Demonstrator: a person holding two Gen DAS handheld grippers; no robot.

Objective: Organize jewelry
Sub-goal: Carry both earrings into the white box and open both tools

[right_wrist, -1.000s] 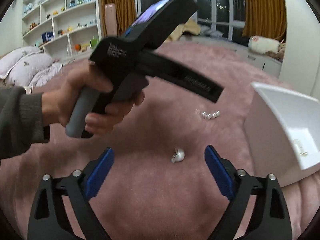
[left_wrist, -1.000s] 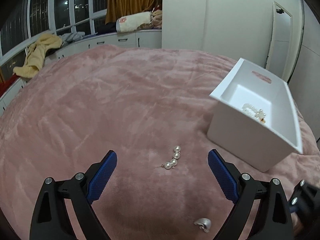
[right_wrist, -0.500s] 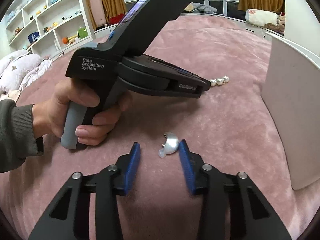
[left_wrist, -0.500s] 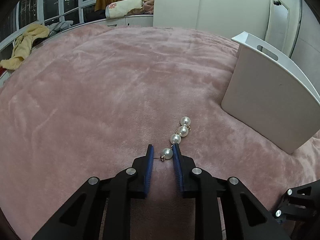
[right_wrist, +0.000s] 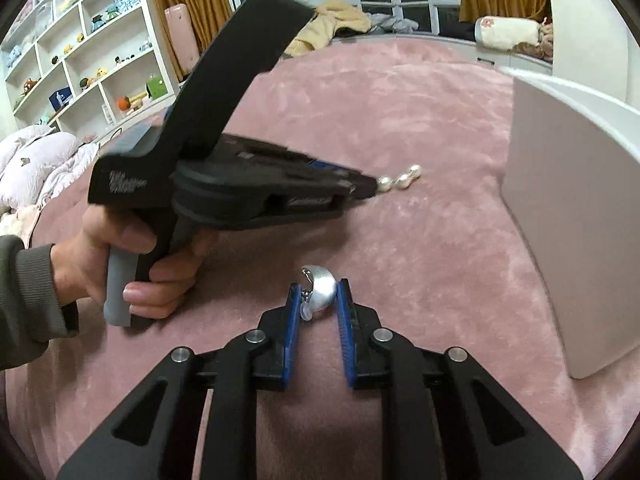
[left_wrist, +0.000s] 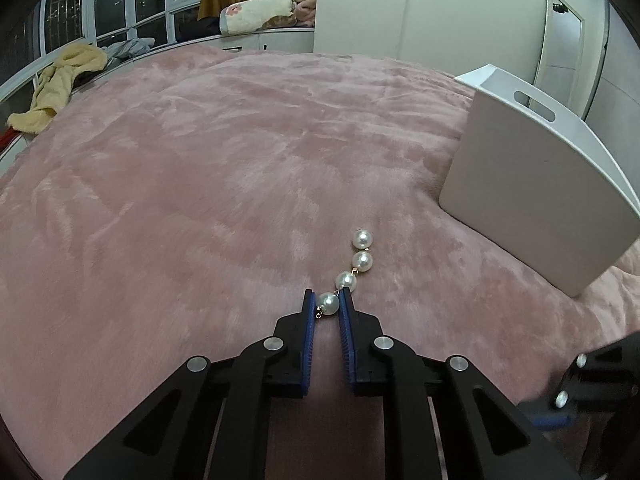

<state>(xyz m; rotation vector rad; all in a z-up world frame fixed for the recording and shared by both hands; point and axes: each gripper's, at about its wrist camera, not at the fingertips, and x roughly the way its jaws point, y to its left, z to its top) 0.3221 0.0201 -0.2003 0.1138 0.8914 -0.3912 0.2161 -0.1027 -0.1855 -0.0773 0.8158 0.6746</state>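
Note:
A pearl earring [left_wrist: 352, 270], a short chain of several white pearls, lies on the pink blanket [left_wrist: 200, 168]. My left gripper [left_wrist: 329, 305] is shut on its nearest pearl. The rest of the chain trails away toward the white box [left_wrist: 532, 200]. In the right wrist view the pearls [right_wrist: 402, 181] stick out past the left gripper's tip. My right gripper [right_wrist: 318, 294] is shut on a silver dome earring [right_wrist: 320, 289] at blanket level. The box's inside is hidden in both views.
The white box also shows at the right in the right wrist view [right_wrist: 572, 216]. The person's left hand [right_wrist: 136, 264] holds the left gripper just left of my right gripper. A yellow towel [left_wrist: 56, 84] lies on the far ledge. Shelves [right_wrist: 80, 48] stand far left.
Both grippers came down onto the blanket and shut. The left closed on the end pearl. The right closed on the silver earring.

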